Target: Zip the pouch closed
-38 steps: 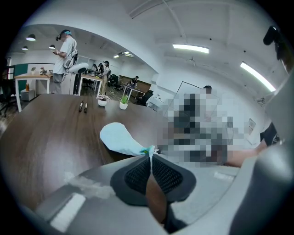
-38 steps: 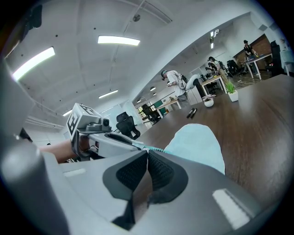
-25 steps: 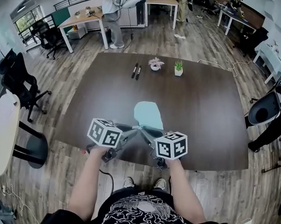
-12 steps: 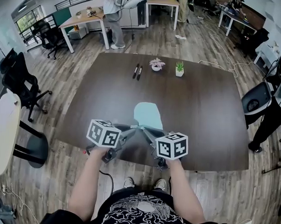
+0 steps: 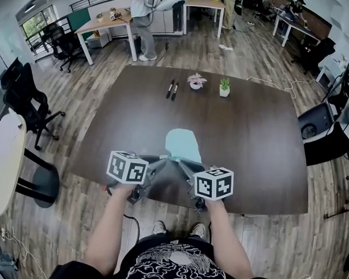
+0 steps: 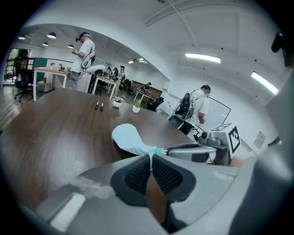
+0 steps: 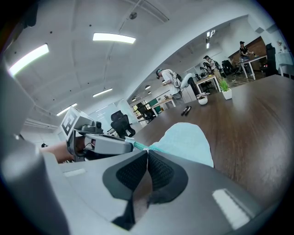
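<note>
A light blue pouch point(image 5: 183, 144) lies flat on the dark wooden table point(image 5: 249, 139), its teal zip end toward me. My left gripper point(image 5: 166, 159) and right gripper point(image 5: 178, 160) meet tip to tip at that near end. In the left gripper view the left gripper point(image 6: 150, 158) is shut on a thin edge of the pouch point(image 6: 128, 137), with the right gripper point(image 6: 167, 150) pinching the teal zip beside it. In the right gripper view the right gripper point(image 7: 147, 153) is shut at the corner of the pouch point(image 7: 186, 140), facing the left gripper point(image 7: 132, 145). The zip slider is hidden.
Two markers point(image 5: 171, 89) and two small potted plants point(image 5: 195, 81) point(image 5: 224, 86) sit at the table's far side. The near table edge runs just under my hands. Office chairs stand at the left point(image 5: 20, 100) and right point(image 5: 317, 122); a person point(image 5: 142, 19) stands beyond.
Both grippers and the pouch stay where they were. A black chair at the right has shifted.
</note>
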The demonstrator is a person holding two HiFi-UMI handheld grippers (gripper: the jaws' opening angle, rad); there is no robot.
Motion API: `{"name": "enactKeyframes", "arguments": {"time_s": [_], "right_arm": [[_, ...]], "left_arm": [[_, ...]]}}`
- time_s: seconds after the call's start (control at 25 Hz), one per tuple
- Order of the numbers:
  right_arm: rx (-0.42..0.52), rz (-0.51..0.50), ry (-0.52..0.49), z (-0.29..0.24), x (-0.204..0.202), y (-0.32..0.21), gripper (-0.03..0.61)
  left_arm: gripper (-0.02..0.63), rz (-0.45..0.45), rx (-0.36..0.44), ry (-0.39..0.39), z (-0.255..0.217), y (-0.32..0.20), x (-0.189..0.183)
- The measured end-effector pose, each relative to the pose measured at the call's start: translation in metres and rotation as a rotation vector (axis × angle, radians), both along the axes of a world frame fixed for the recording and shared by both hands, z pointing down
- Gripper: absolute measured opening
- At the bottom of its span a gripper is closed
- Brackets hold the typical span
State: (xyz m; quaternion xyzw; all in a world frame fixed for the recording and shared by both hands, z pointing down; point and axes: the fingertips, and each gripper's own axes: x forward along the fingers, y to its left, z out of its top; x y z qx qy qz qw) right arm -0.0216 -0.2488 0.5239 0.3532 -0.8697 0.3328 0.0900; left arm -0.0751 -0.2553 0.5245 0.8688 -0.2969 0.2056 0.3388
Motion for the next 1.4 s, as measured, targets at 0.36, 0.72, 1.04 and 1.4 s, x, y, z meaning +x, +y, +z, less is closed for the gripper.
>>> {"name": "enactKeyframes", "arguments": {"time_s": [0.36, 0.72, 1.04, 1.4], "right_arm": [[0.002, -0.003, 0.000, 0.003, -0.003, 0.001, 0.009], [-0.014, 0.023, 0.008, 0.002, 0.006, 0.001, 0.008], [-0.007, 0.026, 0.027, 0.002, 0.008, 0.004, 0.008], [-0.010, 0.033, 0.048, 0.000, 0.011, 0.001, 0.008]], "left_arm": [[0.020, -0.027, 0.007, 0.002, 0.005, -0.001, -0.004], [0.020, -0.078, 0.007, 0.003, 0.003, -0.005, -0.012], [0.020, -0.105, 0.012, 0.010, 0.003, -0.004, -0.013], [0.020, -0.151, 0.019, 0.001, -0.001, -0.010, -0.024]]}}
